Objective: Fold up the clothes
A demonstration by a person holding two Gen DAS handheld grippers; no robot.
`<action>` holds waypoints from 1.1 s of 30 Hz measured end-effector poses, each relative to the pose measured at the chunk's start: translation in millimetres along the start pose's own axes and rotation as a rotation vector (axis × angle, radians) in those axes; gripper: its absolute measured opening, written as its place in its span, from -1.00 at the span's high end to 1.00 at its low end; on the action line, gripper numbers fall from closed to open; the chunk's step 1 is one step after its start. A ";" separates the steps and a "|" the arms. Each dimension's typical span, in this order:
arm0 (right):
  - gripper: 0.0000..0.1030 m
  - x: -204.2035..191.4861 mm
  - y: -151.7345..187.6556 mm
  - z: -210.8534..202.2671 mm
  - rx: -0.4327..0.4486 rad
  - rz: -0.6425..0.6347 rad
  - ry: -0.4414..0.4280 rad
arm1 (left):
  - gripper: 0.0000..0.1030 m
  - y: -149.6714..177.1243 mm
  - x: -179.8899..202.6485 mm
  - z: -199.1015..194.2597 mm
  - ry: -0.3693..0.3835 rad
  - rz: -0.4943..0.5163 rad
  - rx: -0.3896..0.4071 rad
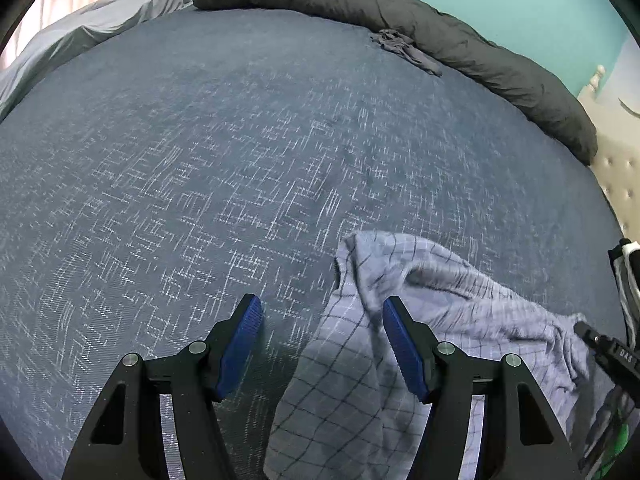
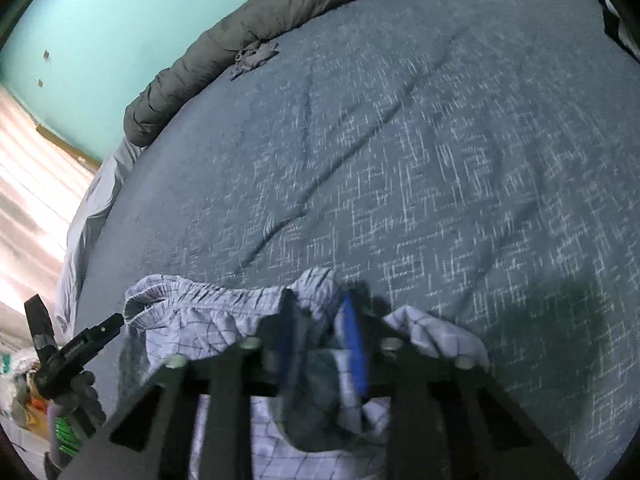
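1. My left tongs (image 1: pixel 322 344) gape wide w/ nothing gripped; the right pad sits at the edge of the checked shorts (image 1: pixel 400 360), the left pad over bare bedspread (image 1: pixel 200 160).
2. My right tongs (image 2: pixel 316 344) are nearly closed w/ a bunch of the shorts' cloth between the pads. The view is blurred, so I can't tell if the pinch is firm.
3. The shorts lie crumpled at the near edge of the bed, elastic waistband (image 2: pixel 200 292) gathered twd the left side in the right-wrist view.
4. Handling, my guess: light, thin, floppy cotton. It'll sag and slide, no stiffness to hold a crease. Best holds are the waistband ends or hem corners, one per tong, then pull flat.
5. Around: a rolled dark duvet (image 1: pixel 400 16) along the far edge, a small grey rag (image 1: pixel 404 50) beside it, grey pillows (image 1: pixel 100 24) at the far left corner. All well apart from the shorts.
6. Nothing blocks the mid-bed for spreading out.
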State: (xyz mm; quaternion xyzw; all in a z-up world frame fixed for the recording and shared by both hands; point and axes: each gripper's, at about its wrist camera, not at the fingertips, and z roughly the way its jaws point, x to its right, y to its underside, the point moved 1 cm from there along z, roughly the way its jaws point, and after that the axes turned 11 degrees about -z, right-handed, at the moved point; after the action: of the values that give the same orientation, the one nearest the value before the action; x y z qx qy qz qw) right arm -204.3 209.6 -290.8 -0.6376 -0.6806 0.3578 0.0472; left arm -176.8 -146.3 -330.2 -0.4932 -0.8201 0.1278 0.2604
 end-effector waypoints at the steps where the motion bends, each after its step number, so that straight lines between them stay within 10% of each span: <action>1: 0.80 -2.6 -1.0 0.1 0.010 -0.010 0.002 | -0.31 0.5 -0.3 -0.3 0.004 0.002 -0.009; 22: 0.83 -3.3 -8.3 -18.0 0.099 -0.071 -0.015 | -0.30 -0.1 47.6 21.8 0.034 0.200 -0.001; 33: 0.83 -0.6 -10.4 -19.3 0.109 -0.081 -0.025 | 0.79 -7.3 66.7 33.3 0.069 0.264 -0.026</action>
State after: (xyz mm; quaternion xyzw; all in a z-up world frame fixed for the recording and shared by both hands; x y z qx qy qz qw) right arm -202.8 218.1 -270.6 -0.6014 -0.6861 0.3998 0.0878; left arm -225.9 -89.9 -334.4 -0.6043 -0.7403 0.1330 0.2630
